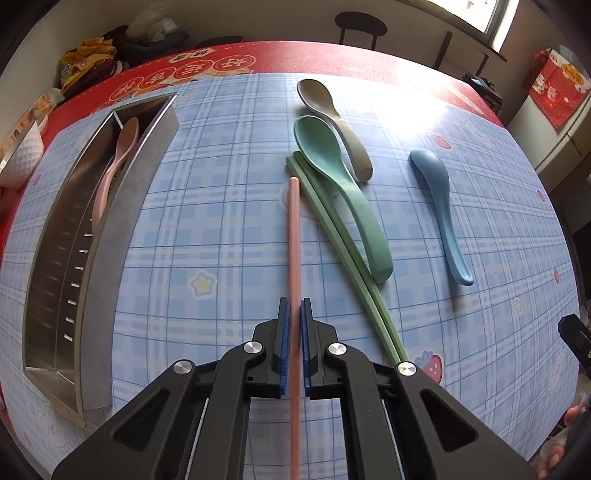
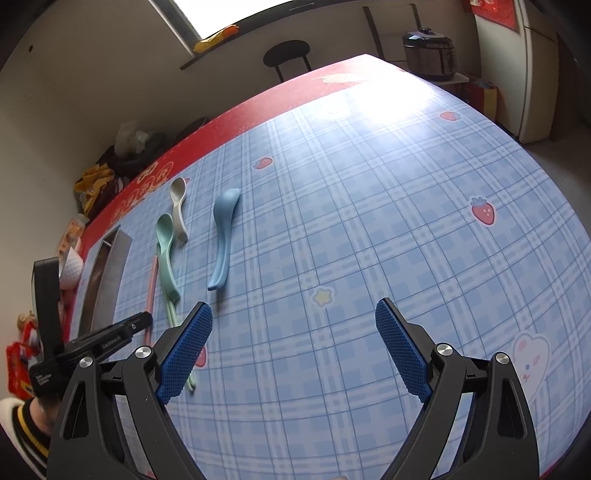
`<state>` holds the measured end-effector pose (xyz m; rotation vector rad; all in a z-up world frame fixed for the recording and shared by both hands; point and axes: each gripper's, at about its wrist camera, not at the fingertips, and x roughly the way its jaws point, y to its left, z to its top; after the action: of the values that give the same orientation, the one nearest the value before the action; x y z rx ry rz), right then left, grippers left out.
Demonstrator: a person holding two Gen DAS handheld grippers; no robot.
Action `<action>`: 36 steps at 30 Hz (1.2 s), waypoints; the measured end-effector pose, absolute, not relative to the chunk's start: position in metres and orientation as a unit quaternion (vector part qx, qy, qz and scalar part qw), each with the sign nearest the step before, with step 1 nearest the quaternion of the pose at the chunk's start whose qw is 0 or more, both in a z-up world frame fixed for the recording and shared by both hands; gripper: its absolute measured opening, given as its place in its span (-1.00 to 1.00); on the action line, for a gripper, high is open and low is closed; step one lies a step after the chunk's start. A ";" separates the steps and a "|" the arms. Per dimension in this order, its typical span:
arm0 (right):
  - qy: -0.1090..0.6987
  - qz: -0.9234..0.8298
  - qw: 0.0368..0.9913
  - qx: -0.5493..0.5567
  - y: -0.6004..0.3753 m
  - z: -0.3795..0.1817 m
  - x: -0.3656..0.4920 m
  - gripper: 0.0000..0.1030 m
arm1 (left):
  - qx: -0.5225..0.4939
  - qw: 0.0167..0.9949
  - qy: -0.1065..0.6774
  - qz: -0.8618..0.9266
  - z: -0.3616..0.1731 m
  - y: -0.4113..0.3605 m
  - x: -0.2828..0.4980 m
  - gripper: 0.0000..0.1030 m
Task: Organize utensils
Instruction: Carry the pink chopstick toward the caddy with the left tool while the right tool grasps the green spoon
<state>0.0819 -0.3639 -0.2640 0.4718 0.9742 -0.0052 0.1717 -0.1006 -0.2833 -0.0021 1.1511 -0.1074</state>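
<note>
I see daylight from the window [image 2: 184, 14] washing out the far tablecloth [image 1: 424, 107] in white glare. Spoons [image 1: 443, 214] cast soft shadows. Fisheye bending curves every edge; corners go dark, the rims slightly blurred.

A pink chopstick [image 1: 294, 236] runs straight ahead between the left tongs [image 1: 295, 314], clamped. Just right of it lie green chopsticks [image 1: 332, 236], a green spoon [image 1: 343, 192] across them, then a grey spoon [image 1: 336, 122] and a blue spoon [image 1: 441, 210]. Far left, a steel tray [image 1: 122, 236] holds a pink spoon [image 1: 114, 166].
</note>
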 end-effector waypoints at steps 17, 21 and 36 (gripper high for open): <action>0.470 0.078 0.862 0.173 -0.312 -0.269 0.144 0.55 | -0.023 0.877 0.475 -0.073 -0.223 -0.051 0.139 -0.89; 0.468 0.120 0.864 0.143 -0.279 -0.266 0.169 0.27 | -0.026 0.883 0.462 -0.082 -0.213 -0.040 0.133 -0.89; 0.528 0.141 0.821 0.164 -0.212 -0.300 0.234 -0.42 | -0.074 0.883 0.452 -0.100 -0.210 0.009 0.110 -0.89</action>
<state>0.2335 -0.2120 -0.3003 0.3495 1.1240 0.3005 0.1099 0.0088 -0.2099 -0.1546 0.9403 -0.2083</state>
